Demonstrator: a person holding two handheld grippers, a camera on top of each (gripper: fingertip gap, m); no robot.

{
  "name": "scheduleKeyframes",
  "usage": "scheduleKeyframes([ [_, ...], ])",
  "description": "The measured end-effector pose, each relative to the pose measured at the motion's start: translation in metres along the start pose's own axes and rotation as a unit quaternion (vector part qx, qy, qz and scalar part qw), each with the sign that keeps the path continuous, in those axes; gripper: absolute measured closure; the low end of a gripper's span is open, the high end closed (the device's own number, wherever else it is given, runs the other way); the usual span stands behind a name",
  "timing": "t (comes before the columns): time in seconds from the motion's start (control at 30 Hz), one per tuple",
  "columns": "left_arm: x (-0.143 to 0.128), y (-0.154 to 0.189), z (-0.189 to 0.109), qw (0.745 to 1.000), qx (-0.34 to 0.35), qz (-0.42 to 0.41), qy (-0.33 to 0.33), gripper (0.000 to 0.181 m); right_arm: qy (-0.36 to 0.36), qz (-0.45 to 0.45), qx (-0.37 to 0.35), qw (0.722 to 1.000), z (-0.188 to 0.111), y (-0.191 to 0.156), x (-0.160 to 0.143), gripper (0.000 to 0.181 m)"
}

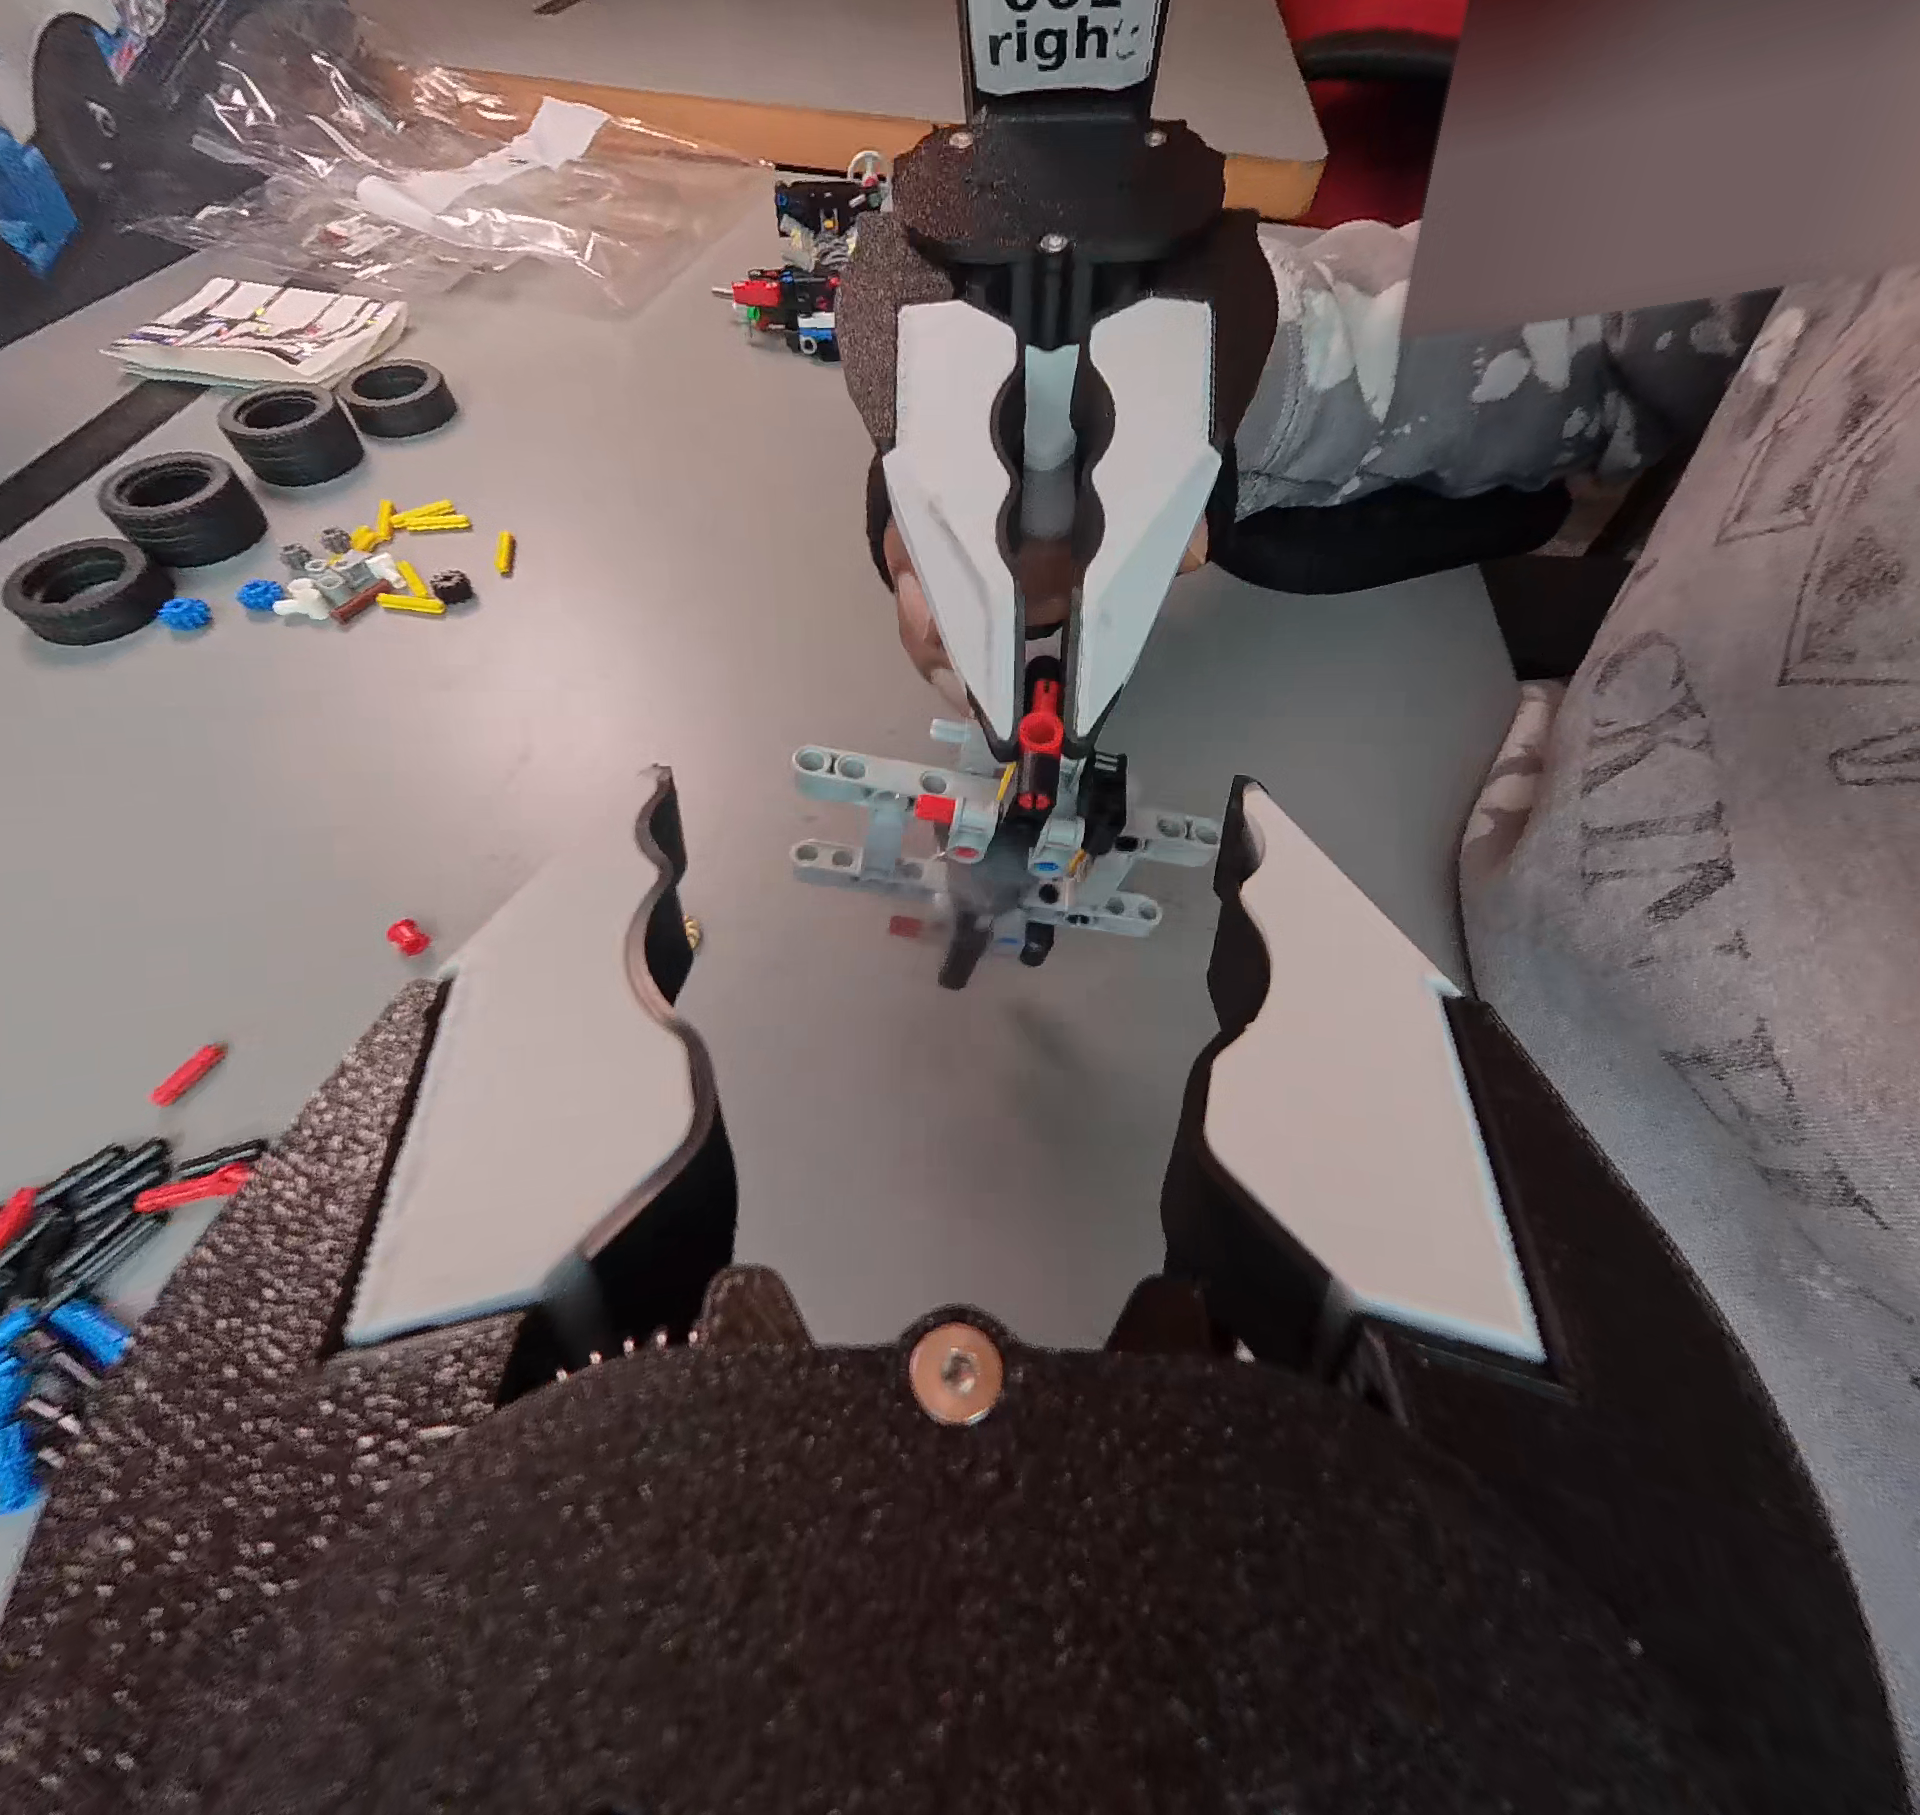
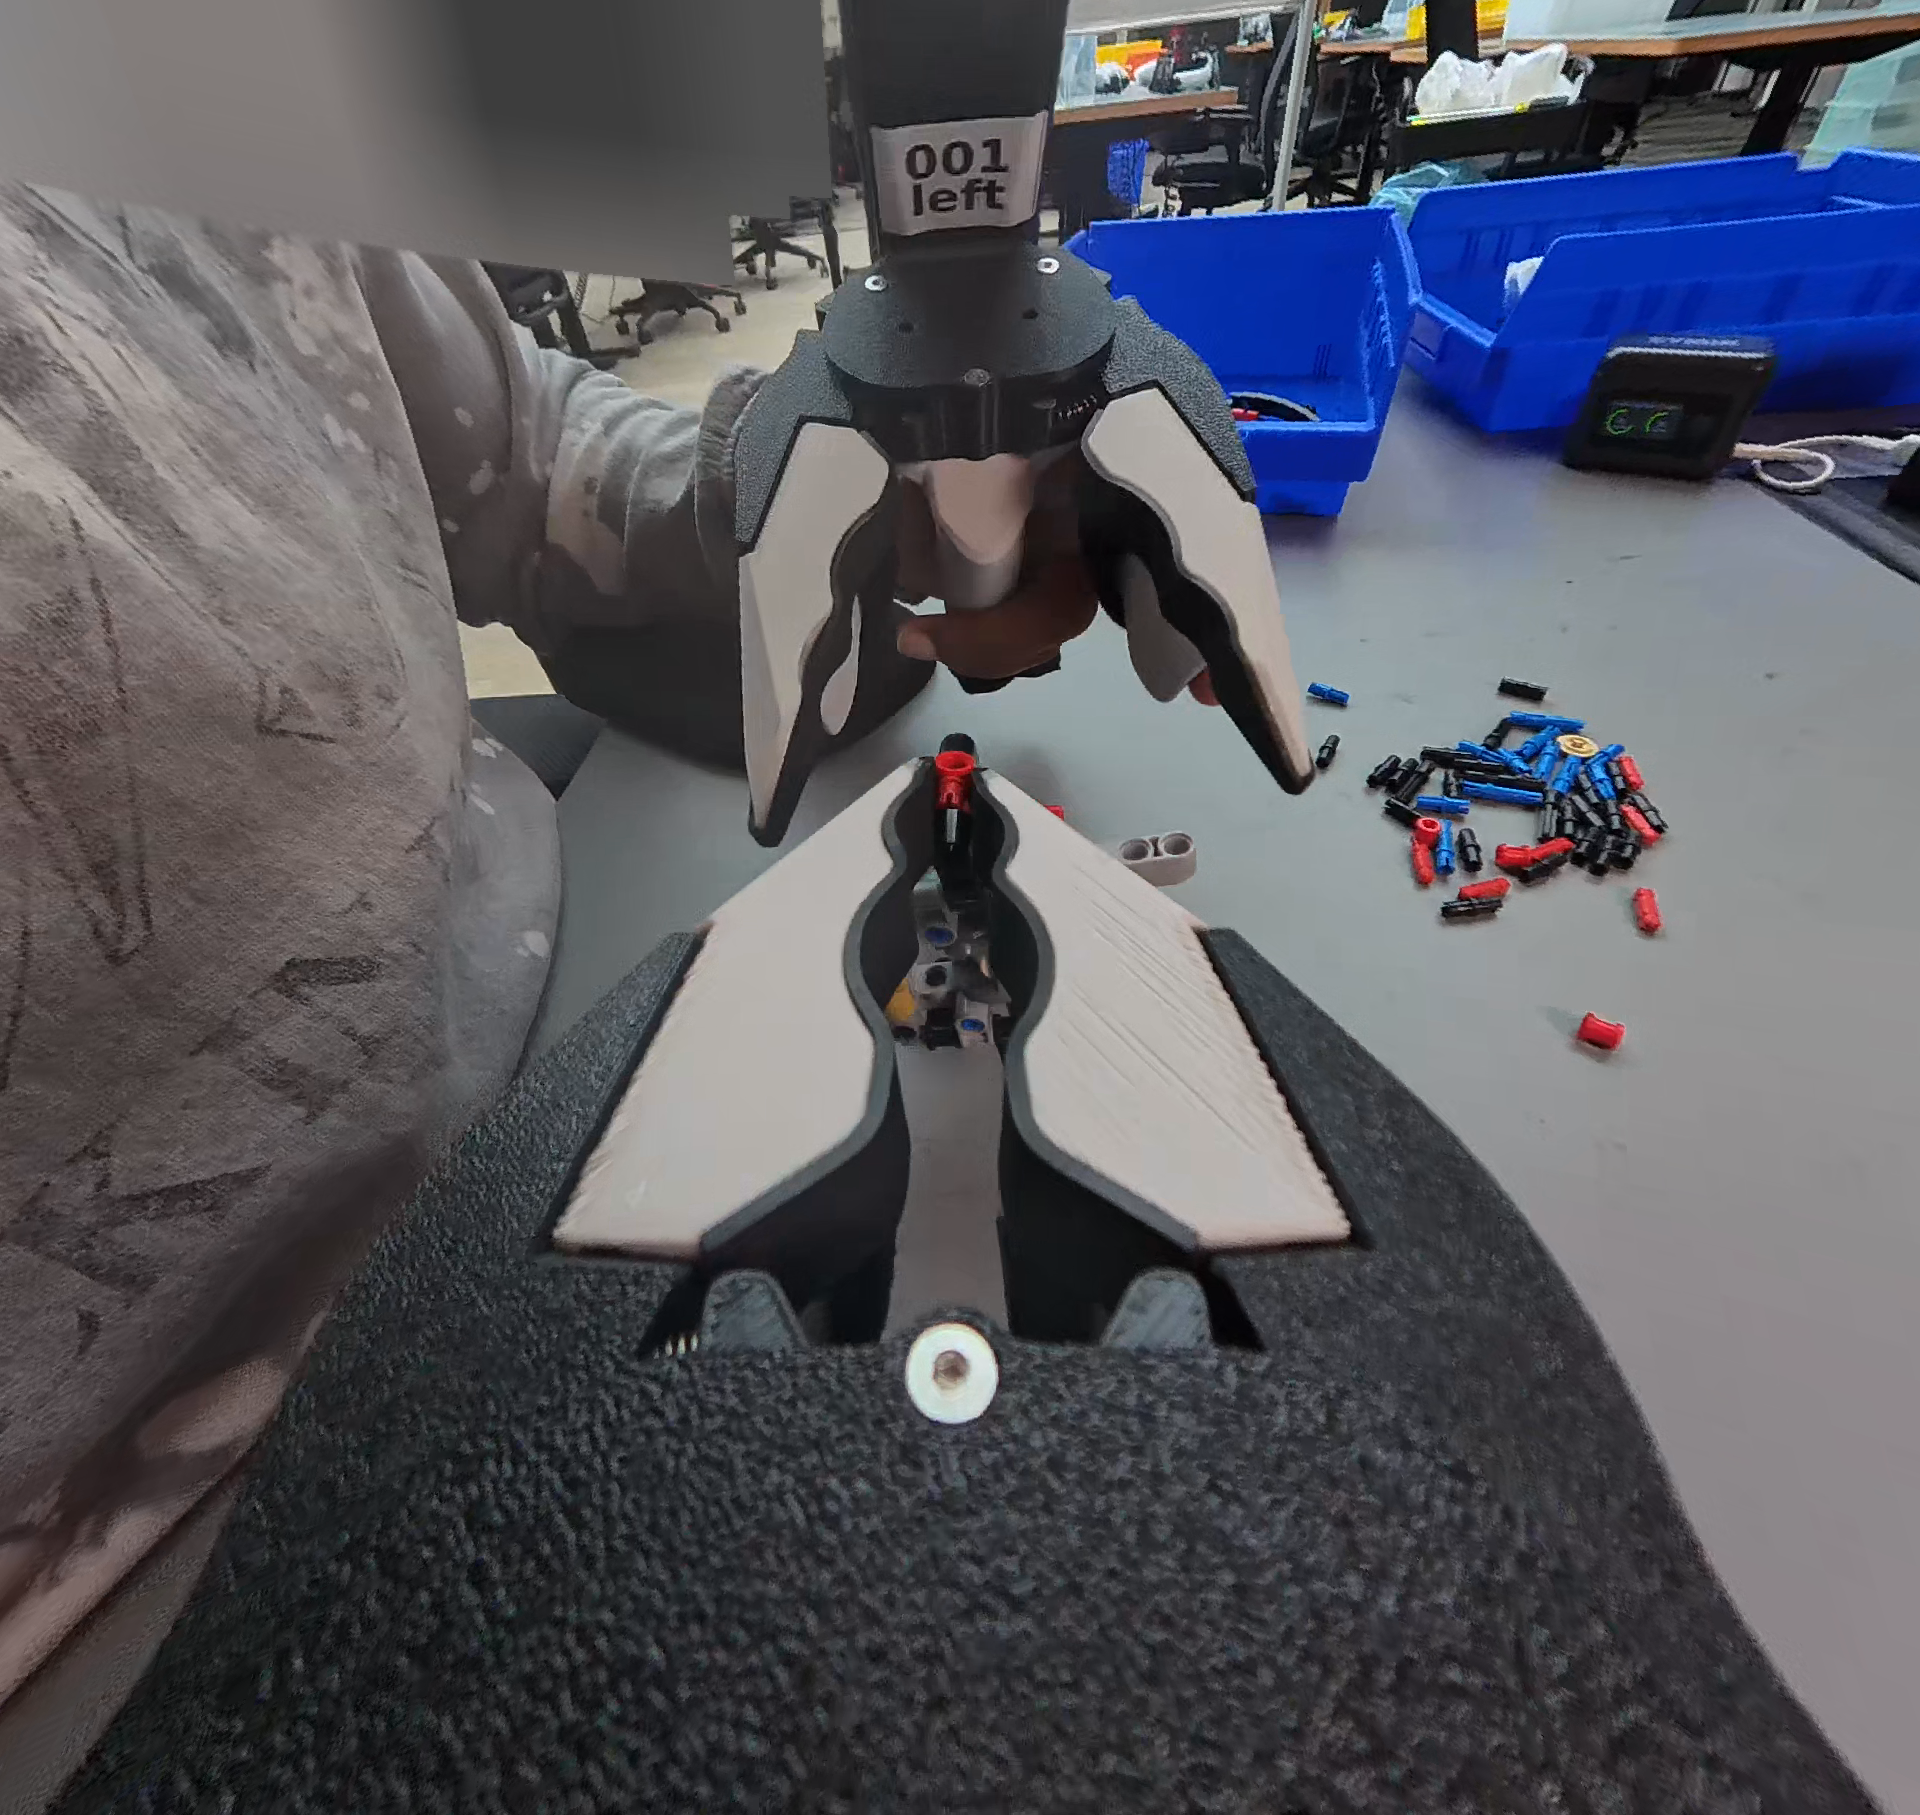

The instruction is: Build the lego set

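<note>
Now right hand-held gripper [image 2: 951, 778] pinching red pin [image 2: 953, 766], left hand-held gripper [image 1: 951, 789] spread

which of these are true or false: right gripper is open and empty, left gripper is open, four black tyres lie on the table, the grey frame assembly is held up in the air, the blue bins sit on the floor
1. The right gripper is open and empty. False: it is shut on the red and black pin piece.
2. The left gripper is open. True.
3. Four black tyres lie on the table. True.
4. The grey frame assembly is held up in the air. False: it rests on the table.
5. The blue bins sit on the floor. False: they stand on the table.
</note>
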State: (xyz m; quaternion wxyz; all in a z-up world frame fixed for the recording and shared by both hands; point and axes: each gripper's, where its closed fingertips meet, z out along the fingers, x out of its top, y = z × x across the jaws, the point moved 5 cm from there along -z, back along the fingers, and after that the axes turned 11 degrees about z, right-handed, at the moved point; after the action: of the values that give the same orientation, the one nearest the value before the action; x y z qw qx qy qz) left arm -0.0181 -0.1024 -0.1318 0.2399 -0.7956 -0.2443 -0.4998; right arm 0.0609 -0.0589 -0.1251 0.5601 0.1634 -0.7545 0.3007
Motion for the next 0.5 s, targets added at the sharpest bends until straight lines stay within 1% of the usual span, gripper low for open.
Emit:
scheduleKeyframes([
  [0.07, -0.005, 0.008, 0.01, 1.0, -0.02, 0.008, -0.019, 0.079, 0.006, 0.003, 0.033, 0.999, 0.005, -0.008, 0.001, 0.177],
  [0.1, -0.008, 0.013, 0.016, 0.999, -0.034, 0.014, -0.028, 0.078, 0.004, -0.004, 0.033, 0.999, 0.008, -0.009, -0.001, 0.177],
  [0.17, -0.01, 0.023, 0.023, 0.996, -0.078, 0.003, -0.034, 0.088, 0.0, -0.008, 0.045, 0.999, 0.011, -0.014, -0.003, 0.177],
  [0.2, -0.012, 0.024, 0.024, 0.996, -0.085, -0.003, -0.04, 0.091, -0.006, -0.007, 0.046, 0.999, 0.012, -0.015, -0.006, 0.177],
  [0.23, -0.015, 0.024, 0.024, 0.995, -0.087, -0.004, -0.047, 0.101, -0.017, -0.005, 0.048, 0.999, 0.013, -0.016, -0.009, 0.177],
  [0.27, -0.018, 0.021, 0.023, 0.995, -0.082, -0.003, -0.053, 0.105, -0.023, 0.003, 0.046, 0.999, 0.013, -0.015, -0.012, 0.177],
  [0.37, -0.028, 0.018, 0.024, 0.994, -0.065, -0.019, -0.089, 0.106, -0.059, 0.003, 0.02, 0.998, 0.007, -0.008, -0.021, 0.178],
  [0.4, -0.032, 0.018, 0.025, 0.992, -0.059, -0.008, -0.108, 0.106, -0.078, -0.006, 0.012, 0.997, 0.009, -0.008, -0.025, 0.177],
  [0.47, -0.035, 0.014, 0.025, 0.991, -0.027, 0.008, -0.133, 0.107, -0.087, -0.004, -0.011, 0.996, 0.006, -0.003, -0.026, 0.178],
  [0.5, -0.04, 0.01, 0.024, 0.988, -0.005, 0.02, -0.155, 0.107, -0.088, -0.012, -0.022, 0.996, 0.003, -0.001, -0.025, 0.181],
])
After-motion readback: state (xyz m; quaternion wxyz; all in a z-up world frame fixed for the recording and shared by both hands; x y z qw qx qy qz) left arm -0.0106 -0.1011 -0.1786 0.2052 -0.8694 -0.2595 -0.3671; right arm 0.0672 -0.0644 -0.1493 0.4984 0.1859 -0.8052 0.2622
